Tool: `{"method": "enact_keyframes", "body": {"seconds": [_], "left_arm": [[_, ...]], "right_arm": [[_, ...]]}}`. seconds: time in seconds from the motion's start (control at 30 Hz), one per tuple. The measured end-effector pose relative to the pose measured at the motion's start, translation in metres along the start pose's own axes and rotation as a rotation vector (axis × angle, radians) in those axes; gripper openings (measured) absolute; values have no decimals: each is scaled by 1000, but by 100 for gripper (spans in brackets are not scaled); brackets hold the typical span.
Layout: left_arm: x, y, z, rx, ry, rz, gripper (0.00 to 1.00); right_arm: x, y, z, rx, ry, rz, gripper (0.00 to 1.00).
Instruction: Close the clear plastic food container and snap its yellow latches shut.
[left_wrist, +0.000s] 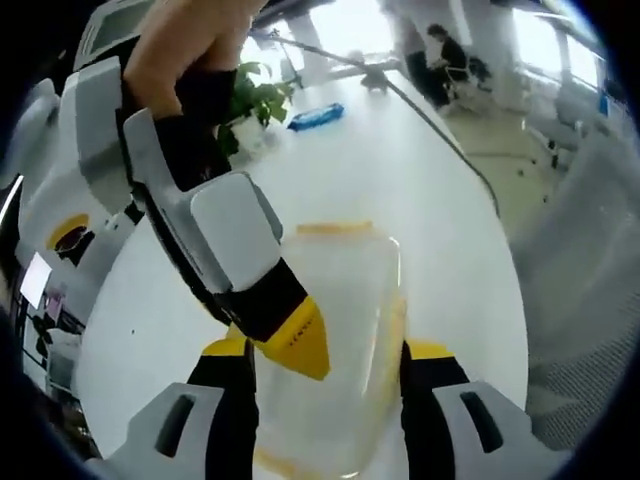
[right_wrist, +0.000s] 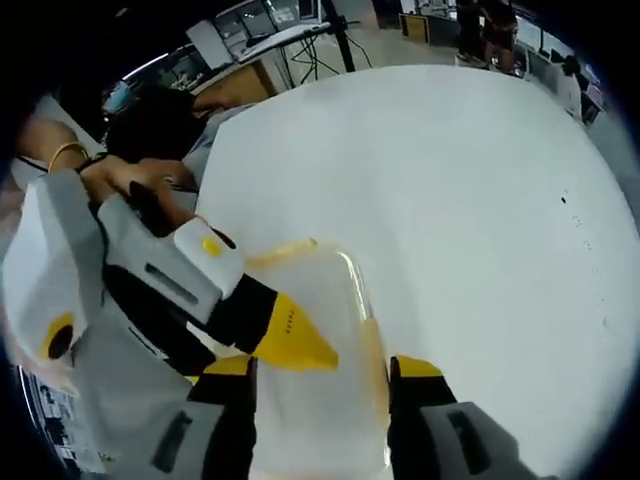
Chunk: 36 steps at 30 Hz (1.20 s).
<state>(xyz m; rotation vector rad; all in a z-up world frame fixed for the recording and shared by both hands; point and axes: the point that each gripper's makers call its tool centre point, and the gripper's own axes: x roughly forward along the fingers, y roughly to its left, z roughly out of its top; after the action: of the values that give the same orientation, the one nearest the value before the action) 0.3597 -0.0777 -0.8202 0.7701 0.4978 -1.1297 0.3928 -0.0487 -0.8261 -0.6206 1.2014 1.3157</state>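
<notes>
Item: clear container (left_wrist: 345, 330) on white worktop (left_wrist: 440, 210), lid down. Your left tool (left_wrist: 325, 372) and right tool (right_wrist: 320, 385) straddled it, jaws apart, gripping nothing; yellow latches (left_wrist: 335, 229) probably awaited pressing

The left gripper view looked steeply down along its own jaws at the white table (left_wrist: 440, 260), from close above the clear plastic food container (left_wrist: 350, 300), which lay between those jaws and ran off the lower edge. Beyond, this view faced across the table toward a potted plant (left_wrist: 255, 105) and bright windows. The right gripper view also looked down from close above the container (right_wrist: 320, 340), facing across the table (right_wrist: 450, 200) toward desks and a tripod at the far side. Both views shared the container and the tabletop around it, and each caught the other gripper (left_wrist: 215, 245) (right_wrist: 190, 300) entering over the container's edge.
</notes>
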Motion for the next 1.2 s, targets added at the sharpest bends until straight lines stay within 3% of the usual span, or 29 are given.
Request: {"method": "enact_keyframes", "body": {"seconds": [0.1,0.33,0.5,0.6,0.73,0.93,1.07,1.2], "left_arm": [[-1,0,0,4,17,-15,55],[-6,0,0,-6,34,-91,55],[-14,-3,3,-84,17,-119,50],[-18,-1,6,-98,5,-118,49],[-24,4,12,-179,-40,-98,53],[-37,18,19,-263,-93,-51,53],[-40,23,20,-272,-130,-23,51],[-41,24,17,-291,-125,-11,51]], "right_arm": [[-2,0,-1,28,-1,-46,51],[-6,0,-4,91,-97,-110,53],[-12,-3,2,193,-203,-154,49],[-22,-8,7,252,-279,-185,50],[-32,-9,7,288,-328,-214,51],[-53,-10,-4,357,-401,-299,52],[-58,-3,-16,383,-414,-312,52],[-57,4,-28,412,-426,-327,52]]}}
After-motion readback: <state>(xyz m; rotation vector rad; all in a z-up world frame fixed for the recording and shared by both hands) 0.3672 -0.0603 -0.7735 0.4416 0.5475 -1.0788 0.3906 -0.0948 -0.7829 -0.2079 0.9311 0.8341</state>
